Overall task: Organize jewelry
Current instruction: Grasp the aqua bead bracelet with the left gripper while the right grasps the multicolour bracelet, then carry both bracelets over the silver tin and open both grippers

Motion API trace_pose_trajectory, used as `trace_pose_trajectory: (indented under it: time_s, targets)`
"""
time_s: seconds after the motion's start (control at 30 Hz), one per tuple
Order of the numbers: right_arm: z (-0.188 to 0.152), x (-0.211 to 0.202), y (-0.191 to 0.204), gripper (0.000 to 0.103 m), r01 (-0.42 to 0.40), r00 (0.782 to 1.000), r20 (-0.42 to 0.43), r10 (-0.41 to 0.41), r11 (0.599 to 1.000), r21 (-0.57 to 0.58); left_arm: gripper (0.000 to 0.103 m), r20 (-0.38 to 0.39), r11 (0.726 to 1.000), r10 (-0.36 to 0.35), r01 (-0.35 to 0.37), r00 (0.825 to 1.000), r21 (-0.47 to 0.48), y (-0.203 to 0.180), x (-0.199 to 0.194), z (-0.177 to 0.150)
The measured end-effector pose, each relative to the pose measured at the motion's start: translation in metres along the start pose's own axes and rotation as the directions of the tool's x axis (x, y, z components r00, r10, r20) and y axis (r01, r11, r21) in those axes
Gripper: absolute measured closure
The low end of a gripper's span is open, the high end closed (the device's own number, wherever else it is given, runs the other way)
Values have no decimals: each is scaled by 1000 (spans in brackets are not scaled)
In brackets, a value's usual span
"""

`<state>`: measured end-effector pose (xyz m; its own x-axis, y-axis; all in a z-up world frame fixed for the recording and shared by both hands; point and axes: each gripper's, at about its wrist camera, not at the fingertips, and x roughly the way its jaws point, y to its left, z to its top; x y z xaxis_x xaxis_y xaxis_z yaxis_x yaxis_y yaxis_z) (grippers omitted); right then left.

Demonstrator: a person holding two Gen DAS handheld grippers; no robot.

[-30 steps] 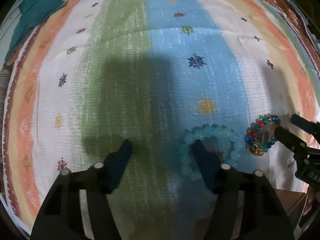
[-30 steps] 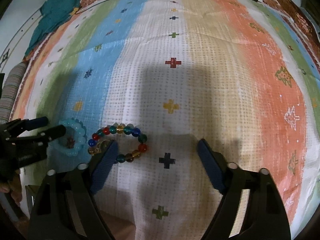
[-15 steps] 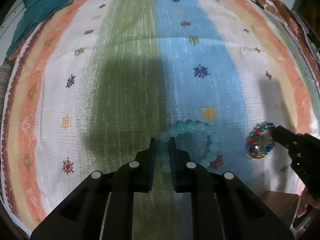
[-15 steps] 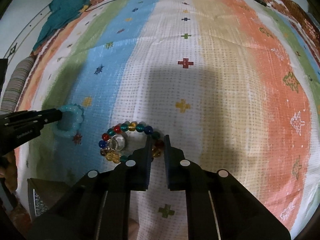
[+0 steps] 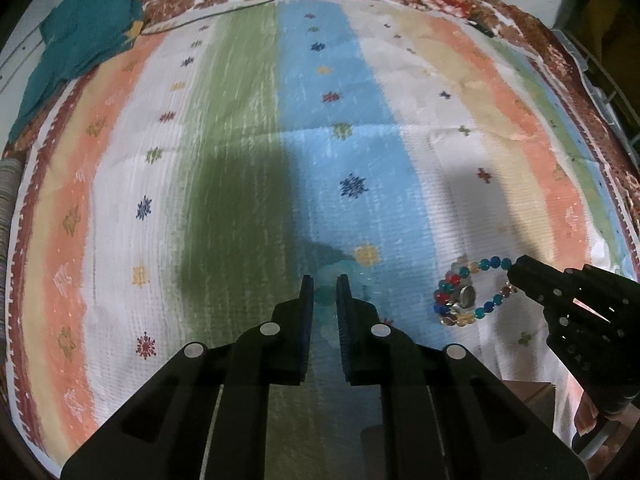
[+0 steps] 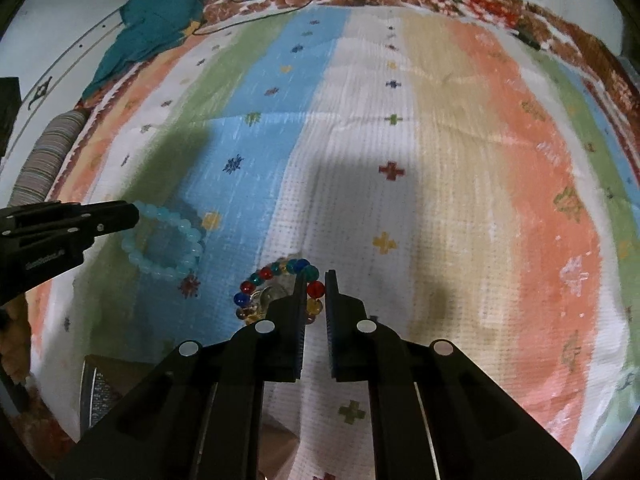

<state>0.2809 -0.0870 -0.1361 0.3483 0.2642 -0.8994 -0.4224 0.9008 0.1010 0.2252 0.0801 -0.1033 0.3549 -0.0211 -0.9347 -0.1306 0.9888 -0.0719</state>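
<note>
Now both bracelets are pinched and just coming off the striped bedspread [image 5: 248, 184], near its front edge. On the left, the left gripper [image 5: 324, 286] has its fingers clenched on the pale aqua bracelet [image 6: 168, 240], over the blue stripe. To the right, the right gripper [image 6: 316, 280] is clamped on the multicoloured bead bracelet [image 6: 276, 292], over the white stripe. I'd judge this the pick-up step; next comes carrying each one, without snagging the cloth, to wherever it belongs, though I can't make out a clear holder.
</note>
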Motion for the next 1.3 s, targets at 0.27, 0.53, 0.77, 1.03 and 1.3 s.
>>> trace_pose_trajectory:
  time_s: [0.27,0.53,0.77,1.03,1.3]
  targets:
    - [2,-21,8,93,-12,999,39,13,1000,-18,92,13,1000,6,-6,1000,17,-6,-4,1]
    - [-2,-33,1,93,19,998,56,-19,1000,-12,92,12,1000,13,-13,1000,24,-8,-5,-2]
    - [-6,-51,-2,93,50,995,90,-49,999,-8,92,16,999,14,-14,1000,32,-11,-9,-5]
    - [-11,-59,-5,93,41,994,103,-41,999,4,92,32,999,0,-1,999,34,-16,-19,-9]
    - [-17,-66,0,93,53,992,119,-52,999,-2,92,60,999,-18,17,998,28,-20,-36,-16]
